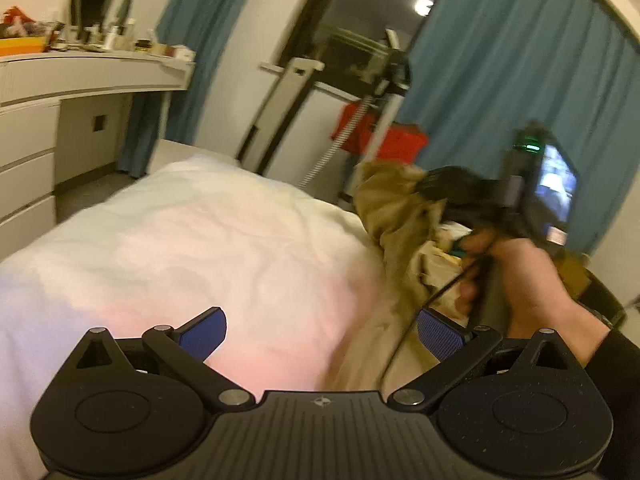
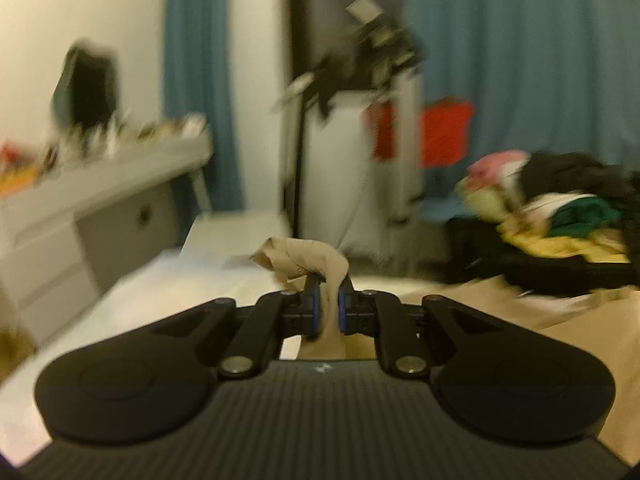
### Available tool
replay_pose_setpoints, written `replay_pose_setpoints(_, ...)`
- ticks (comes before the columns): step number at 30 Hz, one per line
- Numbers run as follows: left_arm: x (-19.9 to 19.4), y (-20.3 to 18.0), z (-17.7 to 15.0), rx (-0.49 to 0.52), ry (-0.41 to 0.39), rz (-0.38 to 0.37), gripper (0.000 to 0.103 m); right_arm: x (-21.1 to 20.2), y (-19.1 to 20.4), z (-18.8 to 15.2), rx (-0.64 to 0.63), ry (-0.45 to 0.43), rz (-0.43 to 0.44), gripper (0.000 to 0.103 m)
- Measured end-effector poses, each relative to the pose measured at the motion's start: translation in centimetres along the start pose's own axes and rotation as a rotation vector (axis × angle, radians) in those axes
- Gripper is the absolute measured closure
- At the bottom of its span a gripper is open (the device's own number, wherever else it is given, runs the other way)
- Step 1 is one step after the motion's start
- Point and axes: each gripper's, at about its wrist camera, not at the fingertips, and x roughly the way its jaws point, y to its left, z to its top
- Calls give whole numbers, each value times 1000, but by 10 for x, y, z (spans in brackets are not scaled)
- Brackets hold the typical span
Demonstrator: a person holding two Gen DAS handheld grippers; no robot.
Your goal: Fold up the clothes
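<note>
Right wrist view smeared by motion: dresser clutter (image 2: 120,136) at 9 o'clock unreadable, clothes pile (image 2: 560,208) at 3 o'clock just colour blobs. Tan garment (image 2: 308,260) runs under gripper body, lower part hidden. Left wrist view: right gripper (image 1: 432,184) fingertips buried in tan cloth.

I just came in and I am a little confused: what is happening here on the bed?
A person is folding clothes with handheld tongs. The right tongs are shut on a bunch of the tan garment and hold it above the white bed. The left tongs are open and empty over the bed. A pile of clothes waits nearby.
</note>
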Motion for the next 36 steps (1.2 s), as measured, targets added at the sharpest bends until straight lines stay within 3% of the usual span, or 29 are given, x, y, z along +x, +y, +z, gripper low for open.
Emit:
replay_pose_setpoints(3,-5,-11,-6,11,3,-81,0,-36,-58,2,95,-106,-88,92)
replay_pose_setpoints(7,0,-37,-20,93,18,-113,0,-58,-134,-25,242,-134,-235,92)
replay_pose_setpoints(9,11,-48,-28,126,52,-111,0,-55,-169,-46,311,-90,-282,92)
replay_pose_setpoints(14,37,-72,-47,196,124,-78,0,-29,-226,-92,453,50,-296,89)
replay_pose_setpoints(17,47,-80,-55,227,141,-65,0,-18,-231,-100,482,82,-259,83)
replay_pose_setpoints(19,53,-85,-59,242,152,-58,0,-22,-227,-98,463,86,-225,61)
replay_pose_setpoints(20,55,-88,-61,253,154,-57,0,-23,-224,-95,452,90,-203,42)
replay_pose_setpoints(21,56,-91,-63,264,156,-55,0,-25,-221,-93,438,92,-186,31)
replay_pose_setpoints(26,57,-96,-60,301,148,-71,0,-63,-195,-72,362,82,-150,29)
replay_pose_setpoints(32,33,-100,-57,339,72,-54,0,-147,-164,-52,305,28,-146,29)
replay_pose_setpoints(36,17,-103,-58,350,61,-67,0,-208,-142,-52,261,9,-169,29)
